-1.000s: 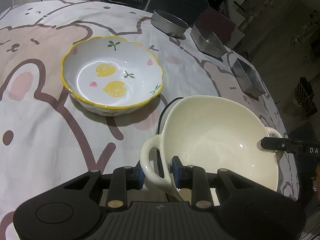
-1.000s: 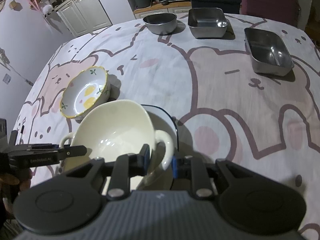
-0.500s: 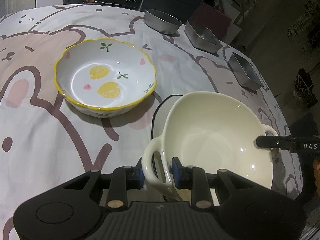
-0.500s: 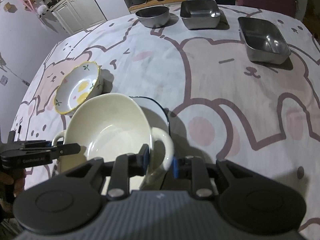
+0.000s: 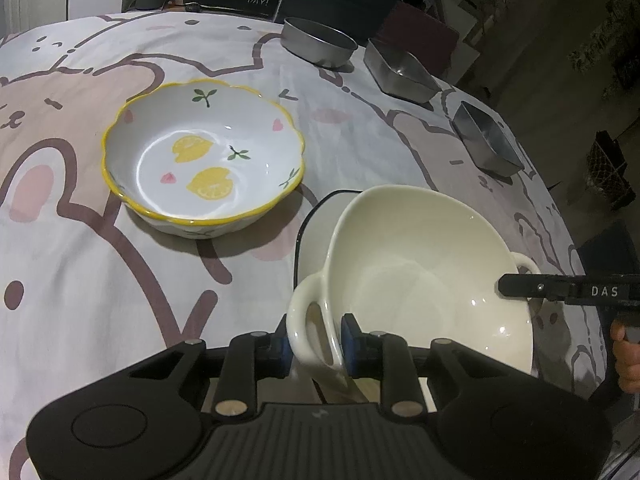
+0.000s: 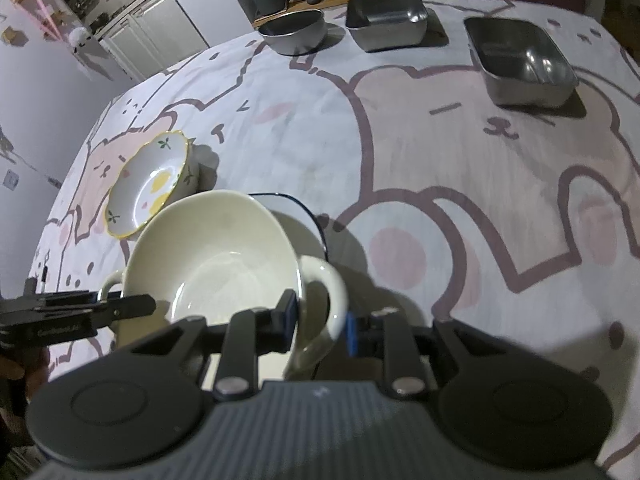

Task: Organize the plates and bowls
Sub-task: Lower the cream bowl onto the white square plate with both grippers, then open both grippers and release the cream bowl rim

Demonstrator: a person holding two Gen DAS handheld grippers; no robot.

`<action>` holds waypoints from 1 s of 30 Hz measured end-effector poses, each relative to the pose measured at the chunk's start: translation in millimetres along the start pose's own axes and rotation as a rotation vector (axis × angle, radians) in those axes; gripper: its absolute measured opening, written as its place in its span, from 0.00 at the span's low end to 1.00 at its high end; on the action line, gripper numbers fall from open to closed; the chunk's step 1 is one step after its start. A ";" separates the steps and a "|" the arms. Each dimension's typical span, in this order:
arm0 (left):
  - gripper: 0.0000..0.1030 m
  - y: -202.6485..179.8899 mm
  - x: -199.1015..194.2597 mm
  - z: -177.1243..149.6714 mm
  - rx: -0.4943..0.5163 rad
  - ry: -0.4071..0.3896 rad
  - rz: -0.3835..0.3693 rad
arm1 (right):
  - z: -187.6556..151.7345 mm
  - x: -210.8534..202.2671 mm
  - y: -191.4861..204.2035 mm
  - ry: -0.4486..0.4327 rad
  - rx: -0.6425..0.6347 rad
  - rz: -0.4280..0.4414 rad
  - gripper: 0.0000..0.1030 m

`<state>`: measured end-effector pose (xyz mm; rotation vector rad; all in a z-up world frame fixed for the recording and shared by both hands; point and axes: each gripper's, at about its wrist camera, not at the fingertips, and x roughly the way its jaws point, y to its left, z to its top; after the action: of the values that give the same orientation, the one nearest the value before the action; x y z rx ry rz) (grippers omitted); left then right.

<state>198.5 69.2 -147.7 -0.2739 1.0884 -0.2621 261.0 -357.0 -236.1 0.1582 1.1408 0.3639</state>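
A cream two-handled bowl hangs tilted over a white plate with a dark rim. My left gripper has the bowl's near handle between its blue pads; its jaws are closing on it. My right gripper is shut on the opposite handle. Each gripper's finger shows in the other's view at the far handle. A lemon-patterned bowl with a yellow rim sits on the cloth to the left of the plate, apart from it.
Three steel containers stand along the far side: a round bowl, a square tin, a rectangular tin. A bear-print cloth covers the table. The table edge drops off beyond the rectangular tin.
My right gripper has sunk a little with its side of the cream bowl, bringing the bowl closer to the plate. The left gripper has kept its place and hold.
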 end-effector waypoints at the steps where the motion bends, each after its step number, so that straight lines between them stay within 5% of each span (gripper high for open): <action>1: 0.25 0.3 0.1 0.3 -0.003 0.002 0.000 | -0.9 1.0 -1.3 0.000 0.005 0.006 0.28; 22: 0.36 -5.3 -0.1 3.6 0.032 0.022 0.065 | -5.3 4.7 -9.8 -0.012 0.007 0.050 0.28; 30: 0.49 -4.5 0.6 4.3 0.045 0.025 0.108 | -5.1 4.7 -4.6 -0.009 -0.018 0.029 0.30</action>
<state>202.3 65.2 -144.7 -0.1712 1.1165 -0.1935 259.0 -359.9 -243.7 0.1605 1.1269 0.3985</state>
